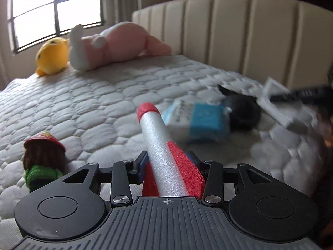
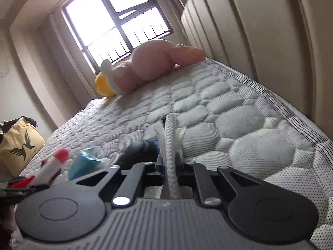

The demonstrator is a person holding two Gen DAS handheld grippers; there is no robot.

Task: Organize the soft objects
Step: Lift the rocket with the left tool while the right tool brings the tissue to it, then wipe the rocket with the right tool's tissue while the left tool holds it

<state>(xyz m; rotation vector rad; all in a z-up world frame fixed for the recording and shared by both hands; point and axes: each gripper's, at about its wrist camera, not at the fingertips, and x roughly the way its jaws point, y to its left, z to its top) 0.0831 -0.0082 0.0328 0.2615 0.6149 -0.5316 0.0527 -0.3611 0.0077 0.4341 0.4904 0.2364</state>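
Left gripper (image 1: 168,166) jaws clamped on red-and-silver foam rocket (image 1: 164,156), nose toward 11 o'clock; light, squashy, best held mid-body. Right gripper (image 2: 167,166) nearly closed, pinching limp white woven rope (image 2: 170,141) above quilted mattress (image 1: 104,95)

i'm looking across a quilted white mattress (image 1: 100,95); a cream padded headboard (image 1: 239,31) is standing along its far right, daylight is pouring through a dark-framed window (image 2: 116,18) far left.

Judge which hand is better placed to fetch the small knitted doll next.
Left, probably. The knitted doll lies just beside the left gripper, though that grips the foam rocket. The right gripper holds white cloth and doesn't see the doll.
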